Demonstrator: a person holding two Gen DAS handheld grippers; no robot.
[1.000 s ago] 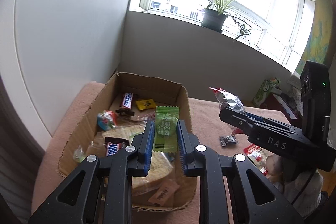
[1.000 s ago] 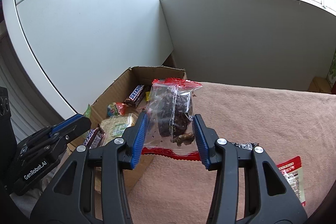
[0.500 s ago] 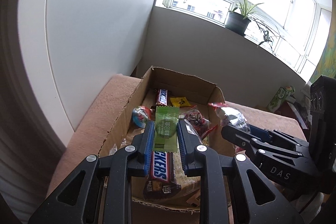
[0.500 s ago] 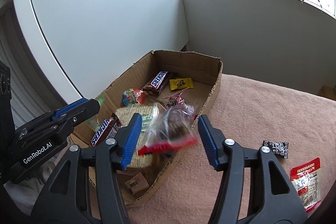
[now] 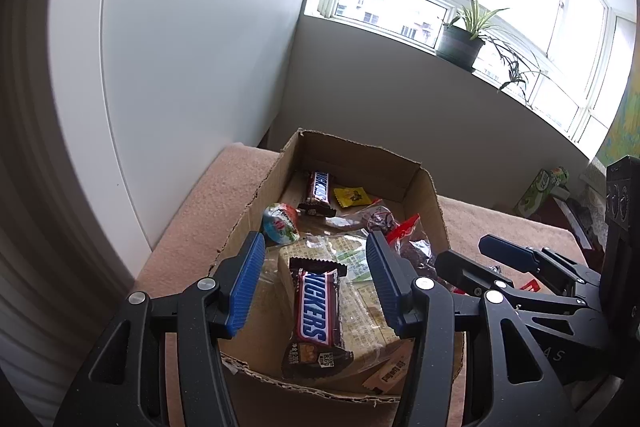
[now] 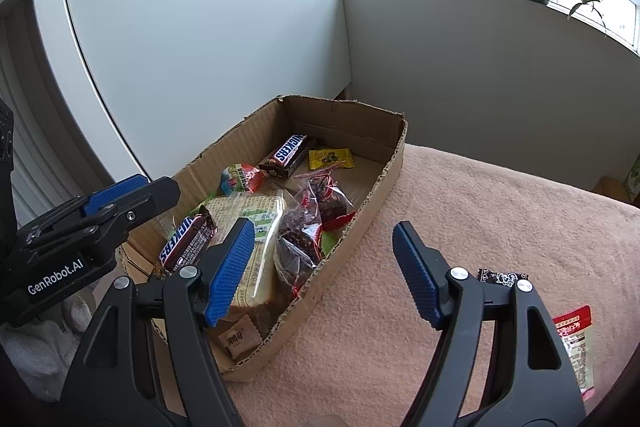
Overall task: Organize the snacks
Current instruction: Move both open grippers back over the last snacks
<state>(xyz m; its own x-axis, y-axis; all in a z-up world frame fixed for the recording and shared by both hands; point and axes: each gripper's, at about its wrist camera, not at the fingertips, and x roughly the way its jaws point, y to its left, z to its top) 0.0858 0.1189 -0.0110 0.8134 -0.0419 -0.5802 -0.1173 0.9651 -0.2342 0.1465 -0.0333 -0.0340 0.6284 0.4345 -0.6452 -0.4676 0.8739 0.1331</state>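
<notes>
A cardboard box (image 5: 434,199) (image 6: 386,183) on the pink cloth holds two Snickers bars (image 5: 316,311) (image 6: 290,155), a cracker pack (image 6: 250,215), a yellow candy (image 6: 331,159) and a round foil snack (image 6: 240,179). A clear bag of dark snack with a red seal (image 6: 300,239) lies inside along the right wall. My left gripper (image 5: 316,279) hovers over the box's near end, jaws opening, nothing between the pads. My right gripper (image 6: 324,271) hangs over the box's right wall, jaws opening and empty.
On the cloth right of the box lie a small black packet (image 6: 502,277) and a red packet (image 6: 576,343). A white panel (image 6: 200,27) stands behind the box. A potted plant (image 5: 460,43) sits on the sill; a green carton (image 5: 542,187) stands beyond the cloth.
The left jaws spread and the green packet left them. The right jaws opened and the clear bag fell into the box. Both grippers moved toward the box.
</notes>
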